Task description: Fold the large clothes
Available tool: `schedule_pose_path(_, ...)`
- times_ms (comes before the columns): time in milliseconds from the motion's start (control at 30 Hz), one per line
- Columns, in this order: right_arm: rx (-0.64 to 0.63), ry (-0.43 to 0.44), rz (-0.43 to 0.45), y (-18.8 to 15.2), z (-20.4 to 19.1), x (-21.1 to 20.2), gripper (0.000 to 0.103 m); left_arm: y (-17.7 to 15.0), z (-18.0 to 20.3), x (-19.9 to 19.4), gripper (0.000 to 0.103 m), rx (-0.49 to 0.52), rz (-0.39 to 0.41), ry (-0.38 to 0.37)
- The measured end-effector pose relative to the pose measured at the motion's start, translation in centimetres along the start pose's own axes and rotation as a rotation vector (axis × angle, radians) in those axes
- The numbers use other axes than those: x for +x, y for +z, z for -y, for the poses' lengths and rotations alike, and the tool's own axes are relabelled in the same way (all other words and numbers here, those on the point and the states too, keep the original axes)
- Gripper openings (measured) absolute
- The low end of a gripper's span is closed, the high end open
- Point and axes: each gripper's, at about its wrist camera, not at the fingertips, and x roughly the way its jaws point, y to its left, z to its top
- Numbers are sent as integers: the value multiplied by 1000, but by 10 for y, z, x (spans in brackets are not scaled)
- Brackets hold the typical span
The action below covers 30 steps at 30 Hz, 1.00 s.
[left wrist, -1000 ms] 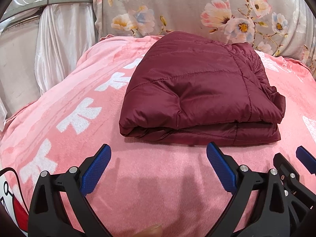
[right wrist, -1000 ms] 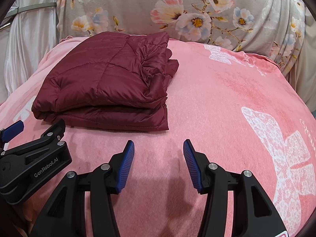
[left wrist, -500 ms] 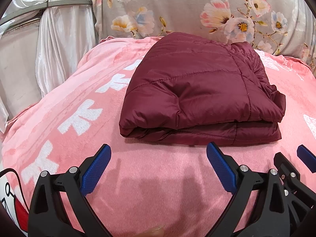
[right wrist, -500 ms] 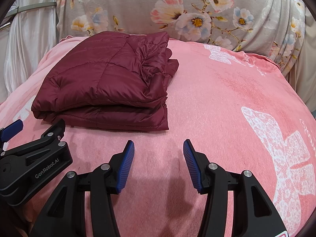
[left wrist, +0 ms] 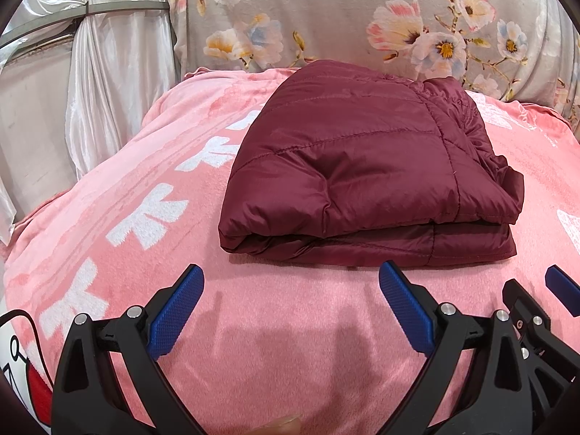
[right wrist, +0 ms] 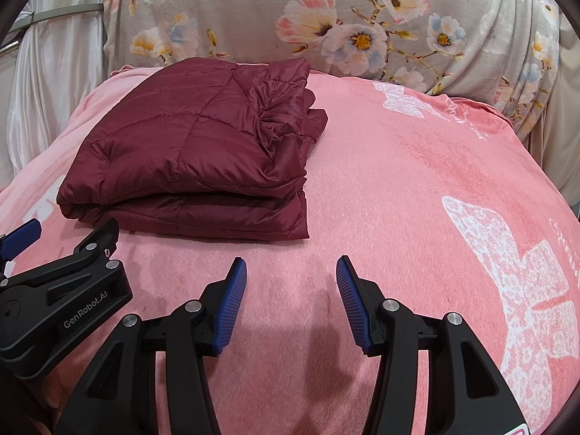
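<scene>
A maroon quilted puffer jacket (left wrist: 362, 166) lies folded into a thick rectangular stack on the pink blanket (left wrist: 152, 166). It also shows in the right wrist view (right wrist: 188, 152), at the left. My left gripper (left wrist: 290, 282) is open and empty, just in front of the jacket's near edge. My right gripper (right wrist: 291, 272) is open and empty, in front of the jacket's near right corner. Each gripper appears at the edge of the other's view: the right one (left wrist: 543, 301) and the left one (right wrist: 54, 272).
The pink blanket has white butterfly prints (right wrist: 518, 290) on its right half. A grey floral fabric (left wrist: 362, 18) rises behind the bed. A white satin curtain (left wrist: 101, 83) hangs at the left. A white and red printed item (left wrist: 21, 380) lies at the near left.
Both grippers have stayed almost still and open. The view has drifted very slightly. The jacket has not moved.
</scene>
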Motion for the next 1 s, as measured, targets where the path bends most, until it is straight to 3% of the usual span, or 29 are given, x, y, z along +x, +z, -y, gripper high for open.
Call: schedule_pose_path(1000, -3, 0, 0, 0, 0, 0, 51, 0, 0, -1, 95, 0, 3, 1)
